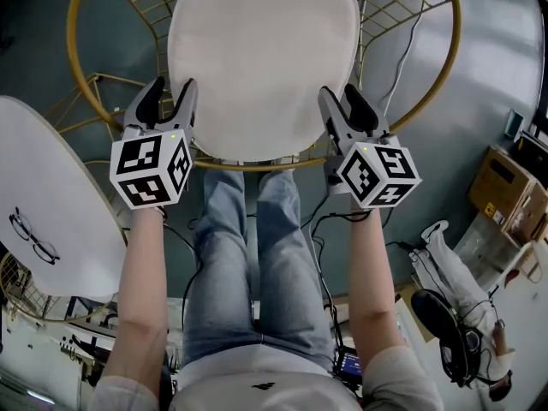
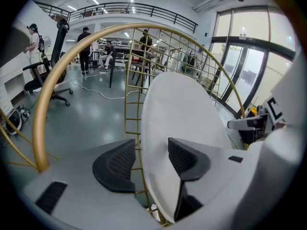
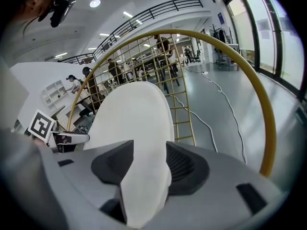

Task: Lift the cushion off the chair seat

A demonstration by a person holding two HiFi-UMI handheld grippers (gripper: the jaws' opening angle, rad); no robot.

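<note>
Polished grey floor [image 1: 479, 67] spreads under everything you see from the head view, with a white cable [image 1: 419, 24] trailing across it past the chair. At your left stands a white table [image 1: 51, 195] with a pair of glasses [image 1: 32, 238] lying on it; at your right, well apart from the chair, sit cardboard boxes [image 1: 505, 182]. Your legs in jeans [image 1: 257, 264] stand right against the chair's near side.

Your chair [image 1: 72, 54] is a round gold wire frame, and the white cushion [image 1: 261, 58] lies flat on its seat, its near edge towards you.

You have the left gripper [image 1: 171, 91] at the cushion's left near edge and the right gripper [image 1: 342, 97] at its right near edge, both pointing forward and down. Your left jaws are spread wide around that edge. The outer pad [image 2: 117, 164] stands clear of the fabric, with gold wire showing in the gap, while the inner pad [image 2: 184, 159] lies over the cushion's top face. Your right jaws are spread too, and the cushion's edge fills most of the space between them. One pad [image 3: 184, 164] sits just beside the fabric and the other [image 3: 112, 162] is partly hidden behind it. Neither side squeezes the cushion out of shape
</note>
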